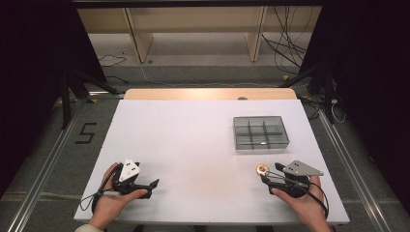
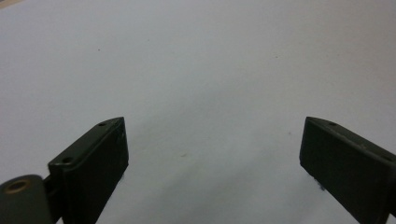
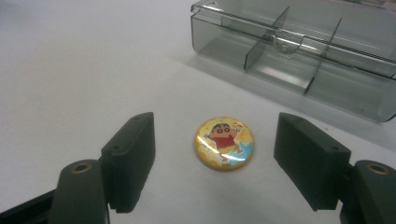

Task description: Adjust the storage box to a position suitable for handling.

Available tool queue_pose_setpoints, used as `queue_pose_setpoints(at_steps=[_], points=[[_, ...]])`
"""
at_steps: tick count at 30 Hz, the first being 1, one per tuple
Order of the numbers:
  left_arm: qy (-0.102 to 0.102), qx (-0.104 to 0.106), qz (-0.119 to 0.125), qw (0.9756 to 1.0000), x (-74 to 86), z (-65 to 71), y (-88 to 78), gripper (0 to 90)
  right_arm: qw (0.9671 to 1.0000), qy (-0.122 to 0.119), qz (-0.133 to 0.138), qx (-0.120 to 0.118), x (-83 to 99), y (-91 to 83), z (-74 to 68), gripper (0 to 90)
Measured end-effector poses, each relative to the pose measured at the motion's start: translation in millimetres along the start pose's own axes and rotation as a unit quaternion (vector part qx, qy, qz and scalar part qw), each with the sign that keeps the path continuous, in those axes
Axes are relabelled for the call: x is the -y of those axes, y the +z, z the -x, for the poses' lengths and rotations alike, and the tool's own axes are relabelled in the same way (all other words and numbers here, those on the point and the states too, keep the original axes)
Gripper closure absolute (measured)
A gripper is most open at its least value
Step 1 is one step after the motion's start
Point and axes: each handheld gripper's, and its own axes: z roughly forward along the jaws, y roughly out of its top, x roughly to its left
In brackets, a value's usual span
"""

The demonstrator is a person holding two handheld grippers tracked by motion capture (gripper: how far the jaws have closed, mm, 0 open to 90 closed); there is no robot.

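Note:
A round yellow badge (image 3: 224,143) with a cartoon figure in red lies flat on the white table (image 1: 193,145); the high view shows the badge (image 1: 262,169) at the front right. My right gripper (image 3: 215,163) stands open around it, one jaw on each side, not touching it. In the high view the right gripper (image 1: 267,178) sits just behind the badge, held by a hand. My left gripper (image 1: 153,184) rests at the front left, open, and in the left gripper view the left gripper (image 2: 212,149) has bare table between its jaws.
A clear grey box (image 1: 260,132) with several compartments and no lid sits beyond the badge at the right; in the right gripper view this box (image 3: 299,56) lies close ahead. A wooden strip (image 1: 210,94) runs along the table's far edge.

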Motion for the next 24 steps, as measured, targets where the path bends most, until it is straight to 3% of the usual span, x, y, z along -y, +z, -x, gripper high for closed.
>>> queue_pose_setpoints(at_steps=[7, 9, 11, 15, 17, 18, 24], points=[[0.0, 0.0, 0.0, 1.0, -0.2, 0.4, 1.8, 8.6, 0.9999, 0.008, 0.004, 0.009, -0.9, -0.5, 5.7, 30.9], [0.0, 0.0, 0.0, 1.0, 0.1, 0.3, 2.1, 8.9, 0.9998, 0.009, 0.006, 0.015, -2.8, -0.7, 8.9, 34.8], [-0.002, 0.001, 0.001, 1.0, 0.3, 0.1, 2.4, 9.0, 0.9996, 0.006, 0.003, 0.026, -6.6, -0.7, 13.5, 45.4], [-0.001, 0.001, -0.002, 1.0, 1.4, -0.8, 3.2, 9.4, 0.9987, -0.012, 0.002, 0.05, -17.4, 2.2, 24.9, 76.3], [-0.001, -0.002, 0.002, 1.0, 0.1, -0.5, 3.1, 9.8, 0.9976, -0.022, -0.006, 0.066, -21.3, 4.4, 29.4, 86.4], [-0.001, -0.002, 0.002, 1.0, 0.1, -0.5, 3.1, 9.8, 0.9966, -0.031, -0.008, 0.076, -22.6, 5.6, 30.6, 89.9], [-0.004, -0.003, 0.001, 1.0, 1.5, -1.0, 2.8, 10.1, 0.9945, -0.027, -0.01, 0.101, -33.7, 9.1, 41.4, 90.0]])
